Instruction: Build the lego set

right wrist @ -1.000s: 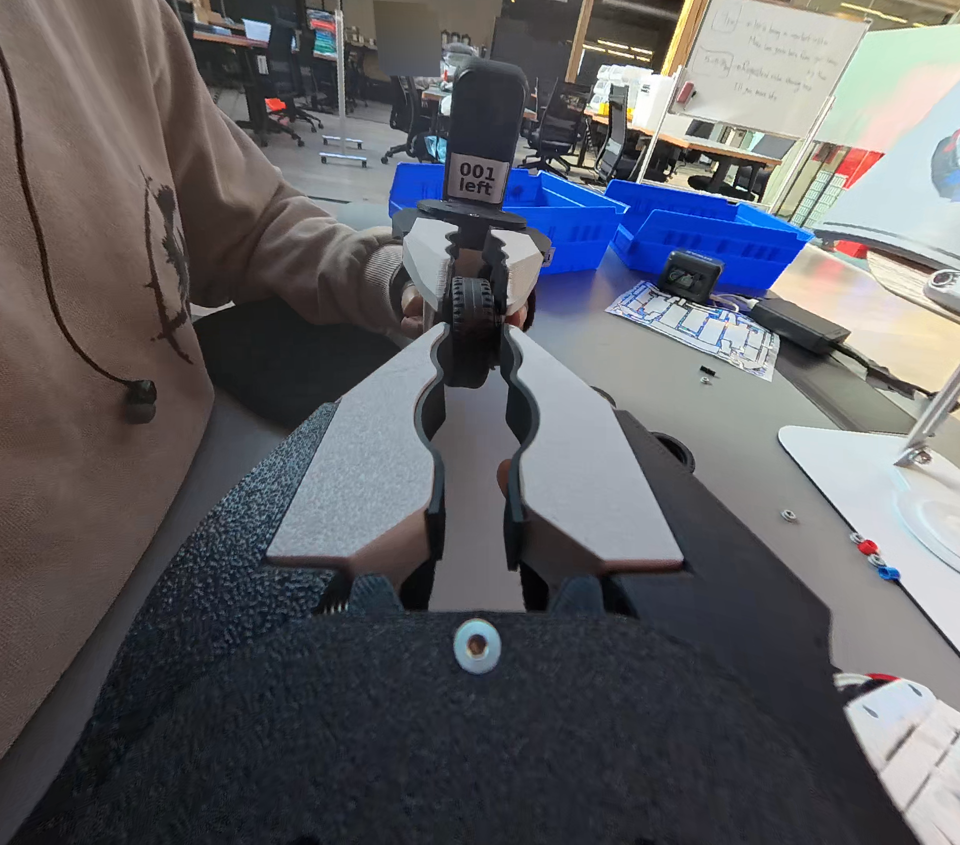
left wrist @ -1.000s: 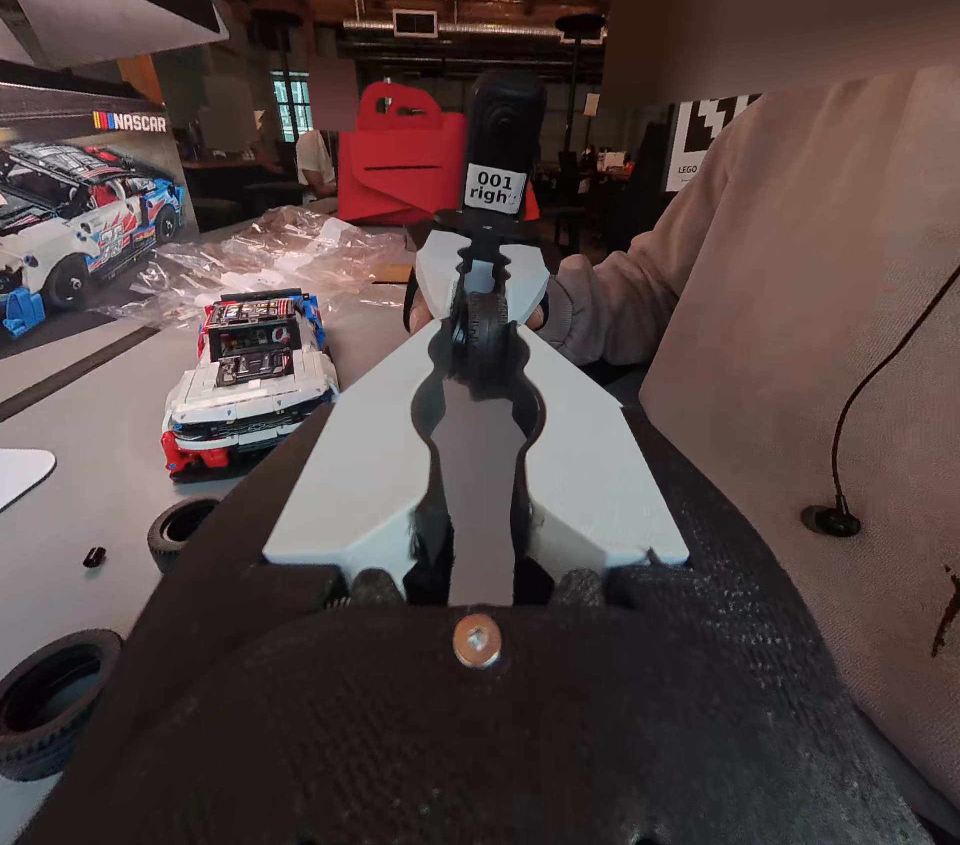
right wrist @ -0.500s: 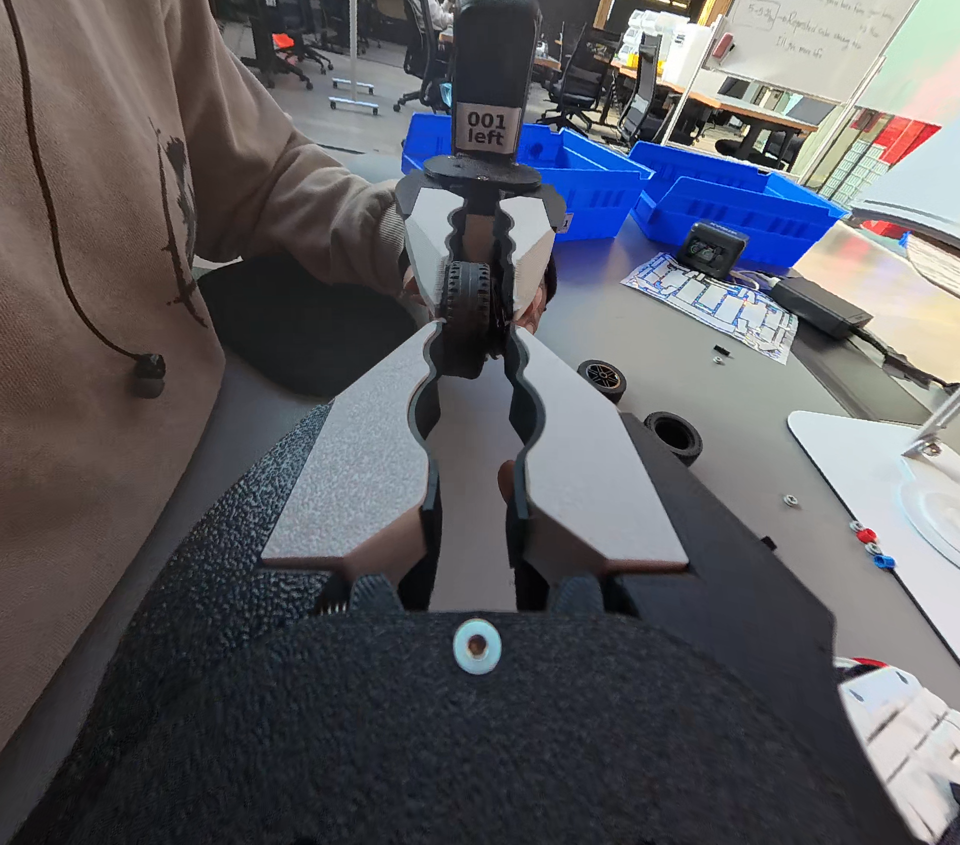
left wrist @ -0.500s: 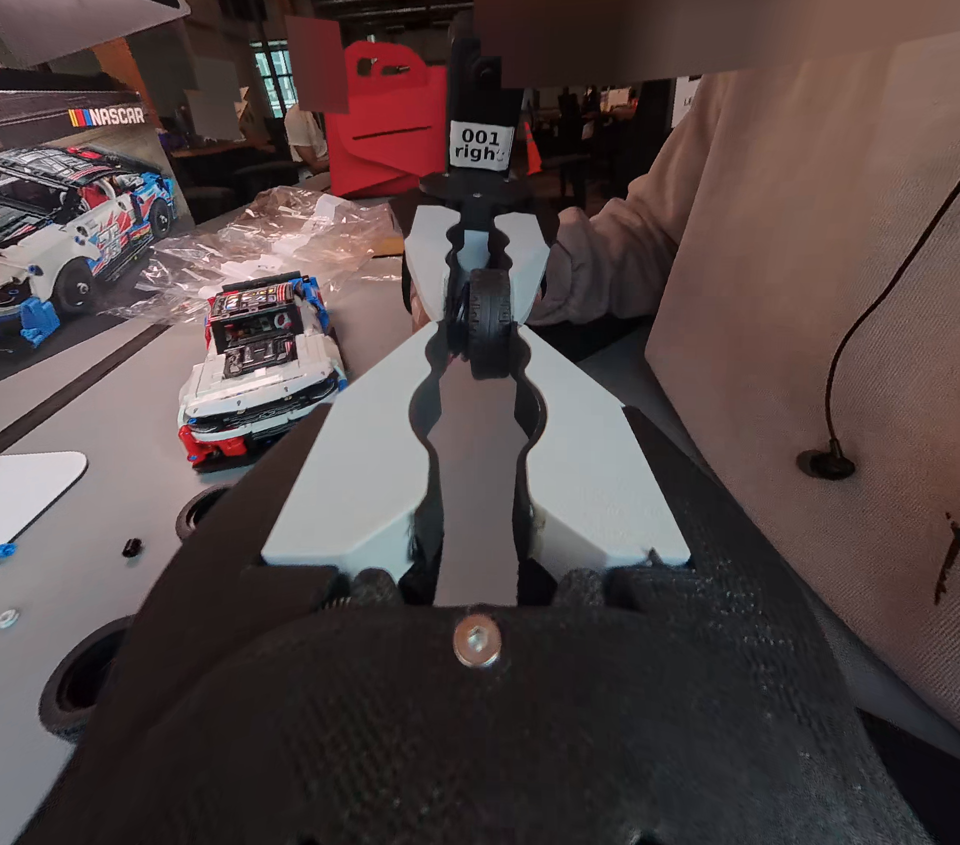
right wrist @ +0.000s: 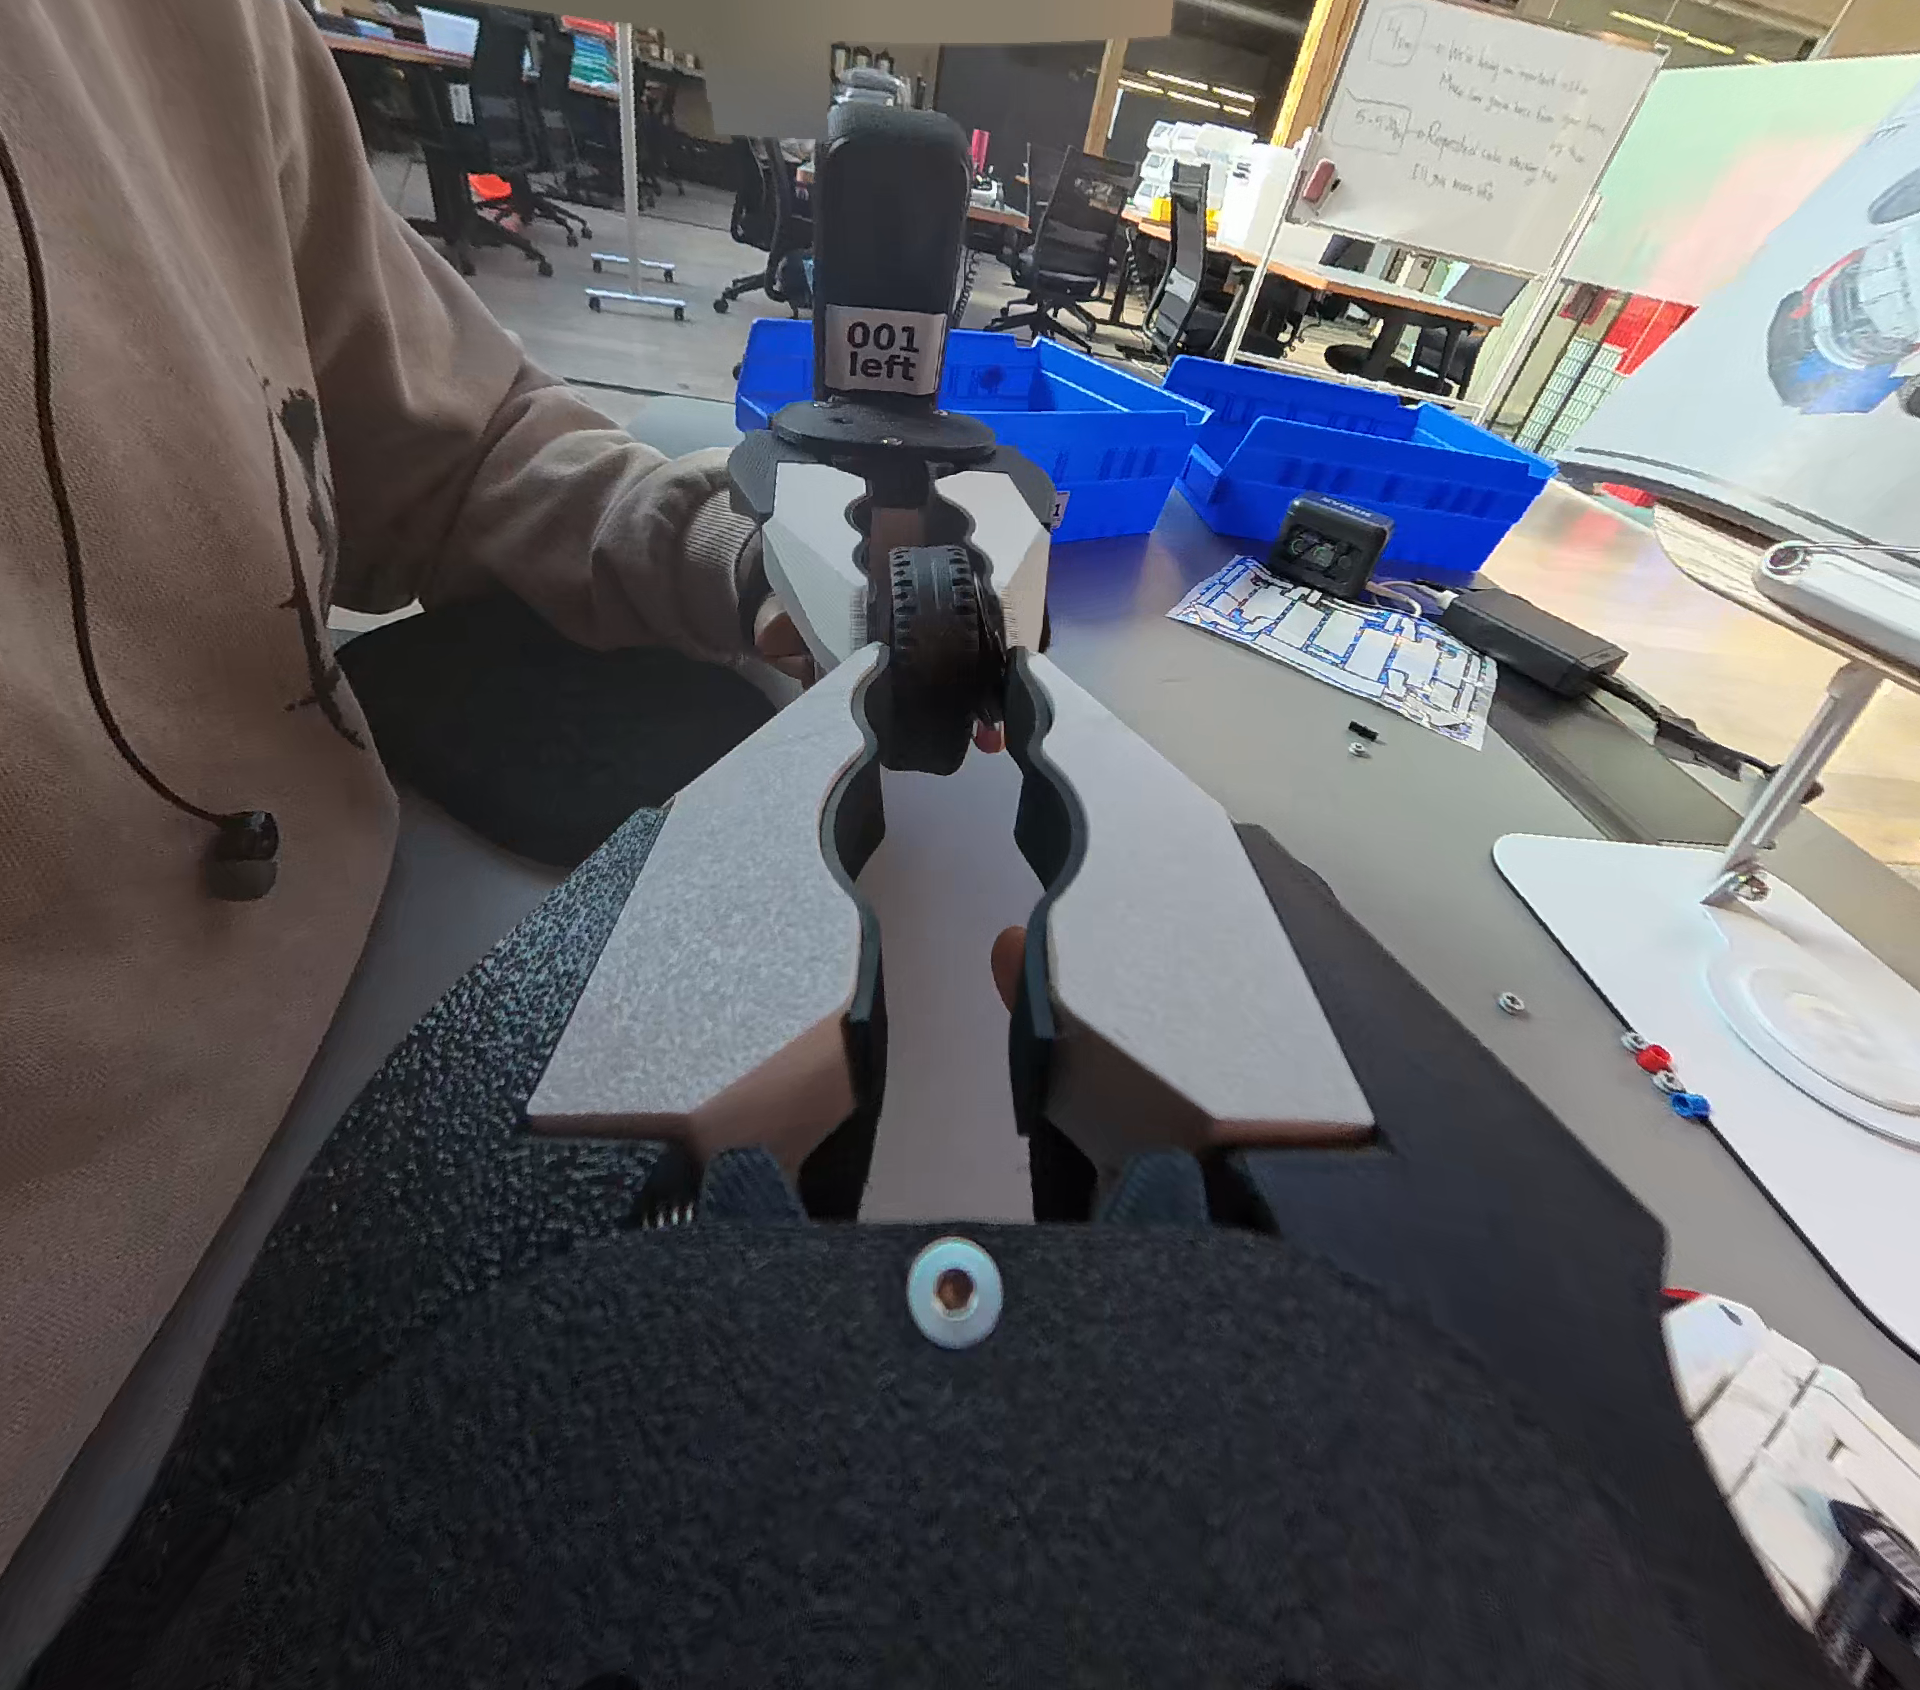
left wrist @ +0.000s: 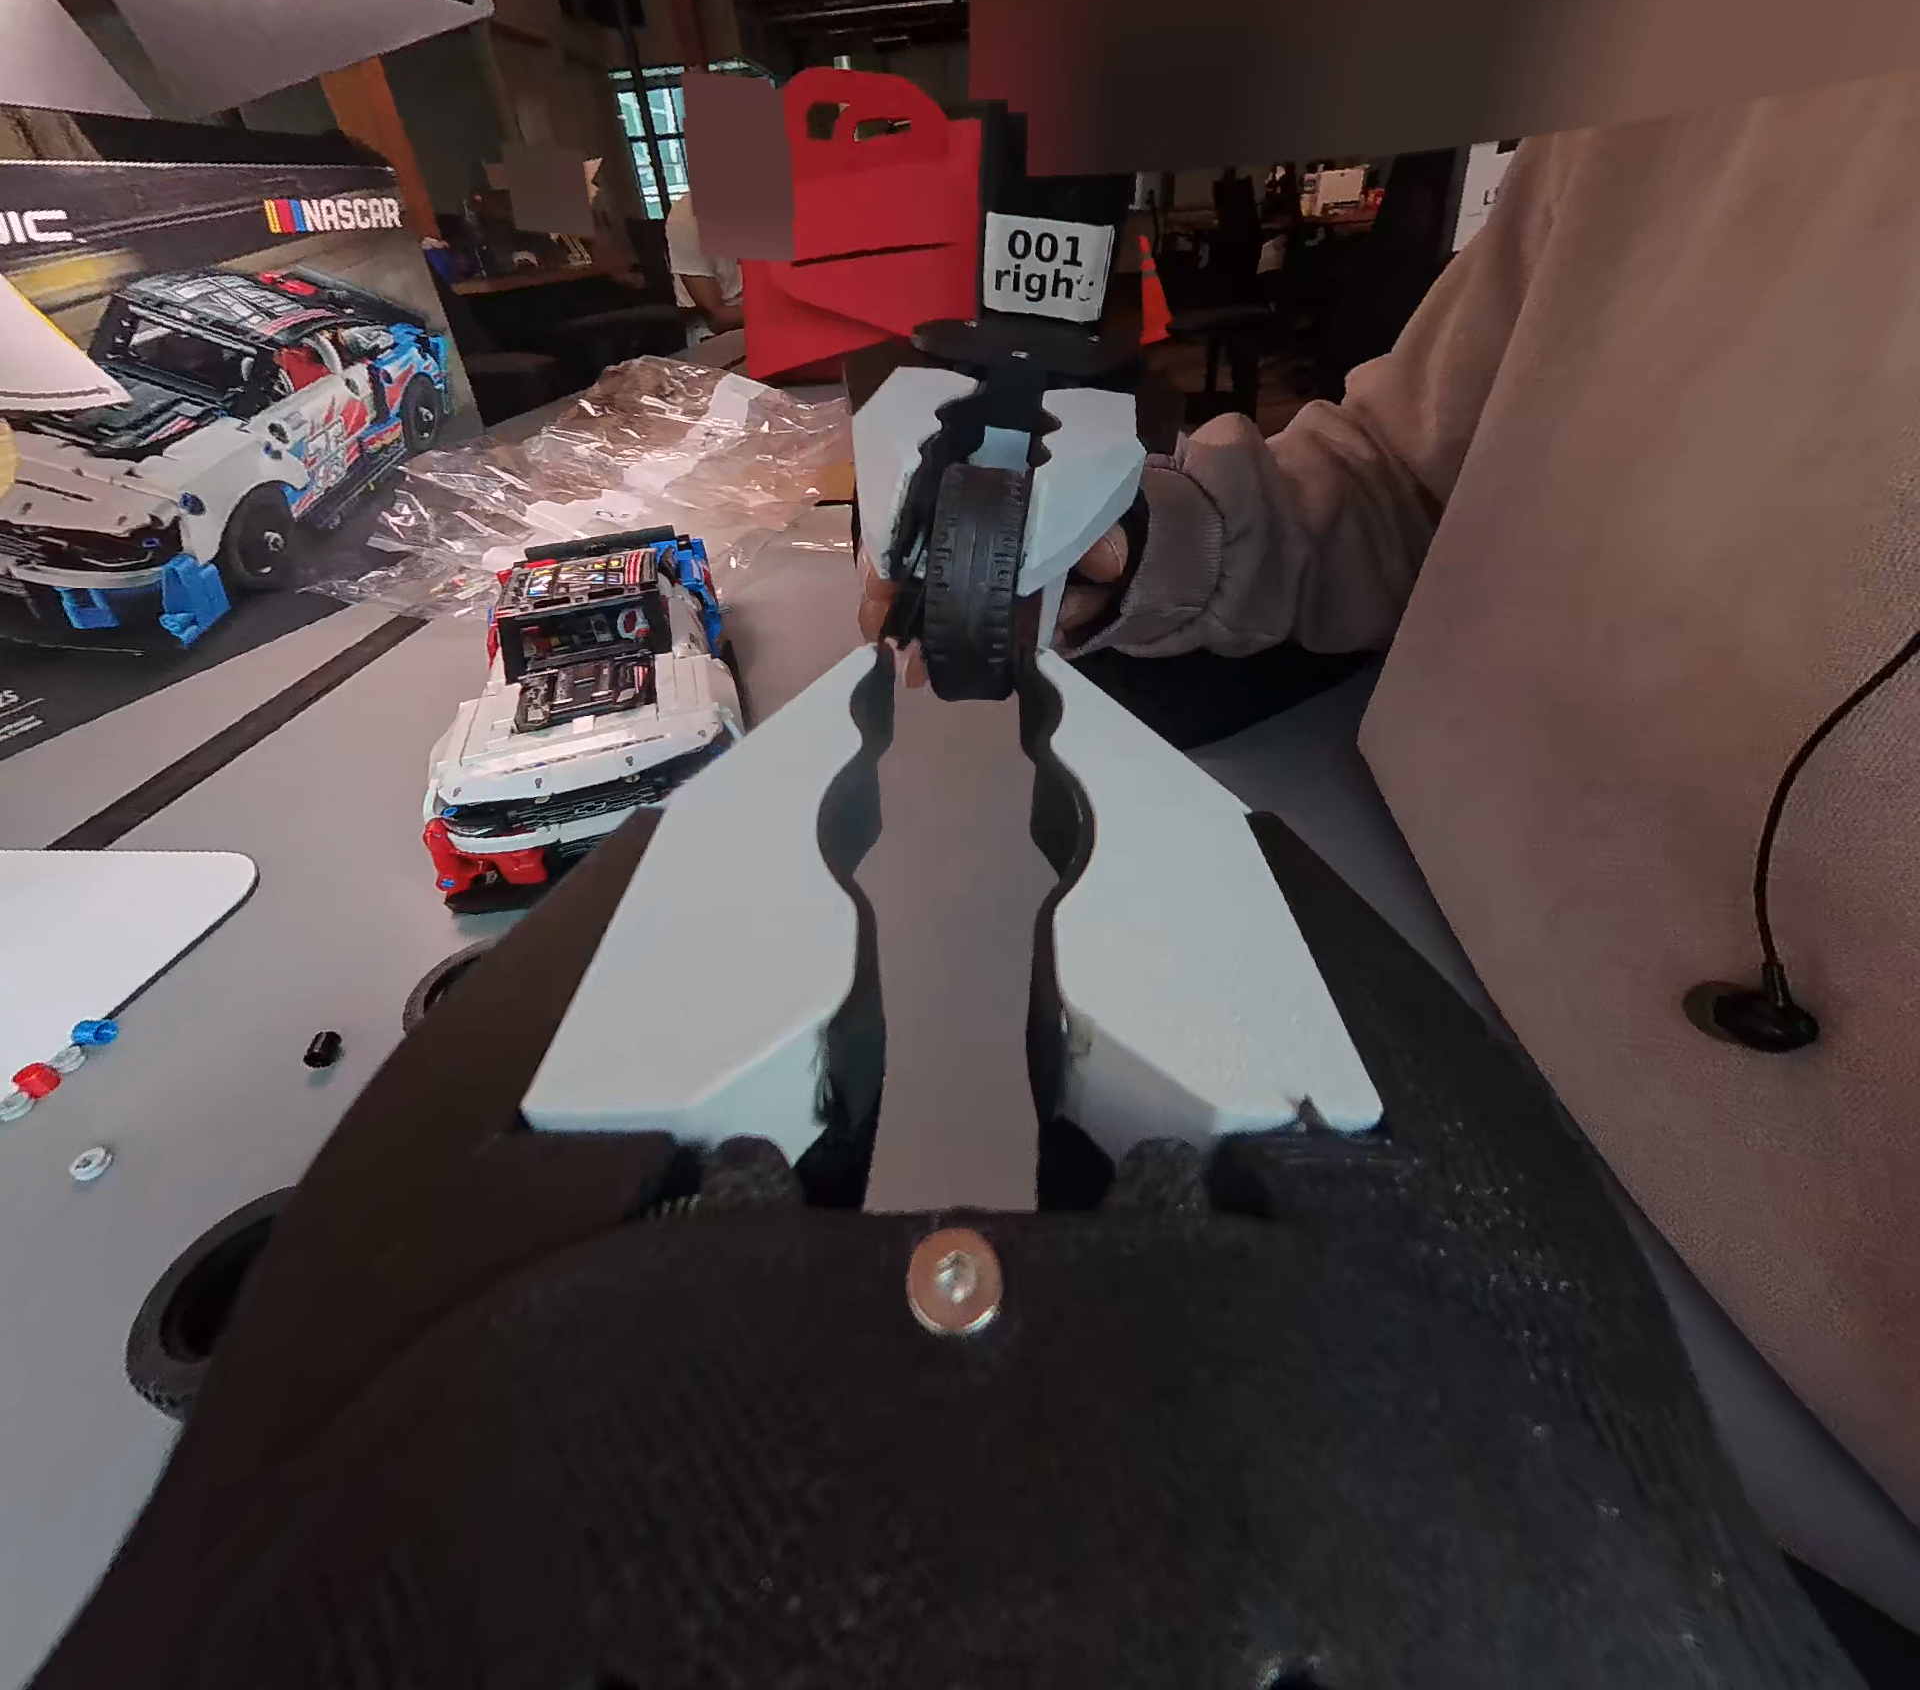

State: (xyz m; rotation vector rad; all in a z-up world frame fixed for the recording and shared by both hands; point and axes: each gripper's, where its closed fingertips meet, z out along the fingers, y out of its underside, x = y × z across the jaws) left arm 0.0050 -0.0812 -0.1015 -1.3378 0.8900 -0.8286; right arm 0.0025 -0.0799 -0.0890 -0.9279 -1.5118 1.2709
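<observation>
My two grippers meet tip to tip above the table's near edge, in front of the person's beige sweatshirt. A black wheel (left wrist: pixel 977 580) stands edge-on between them; it also shows in the right wrist view (right wrist: pixel 930 632). My left gripper (left wrist: pixel 956 669) is closed on its near edge, and my right gripper (right wrist: pixel 940 695) is closed on it from the other side. The white, red and blue lego car (left wrist: pixel 582 705) stands on the grey table (left wrist: pixel 260 809) to the left, without wheels.
Loose tyres (left wrist: pixel 187 1328) and small pins (left wrist: pixel 322 1050) lie left of my left gripper. The set's box (left wrist: pixel 208 393) and plastic bags (left wrist: pixel 623 456) sit behind the car. Blue bins (right wrist: pixel 1371 456), a sticker sheet (right wrist: pixel 1340 643) and a white stand base (right wrist: pixel 1662 965) are on the right. Left and right tips are no more than a few centimetres apart.
Both grippers stay closed on the wheel, tip to tip. The pair has shifted and tilted slightly together above the table; nothing was let go.
</observation>
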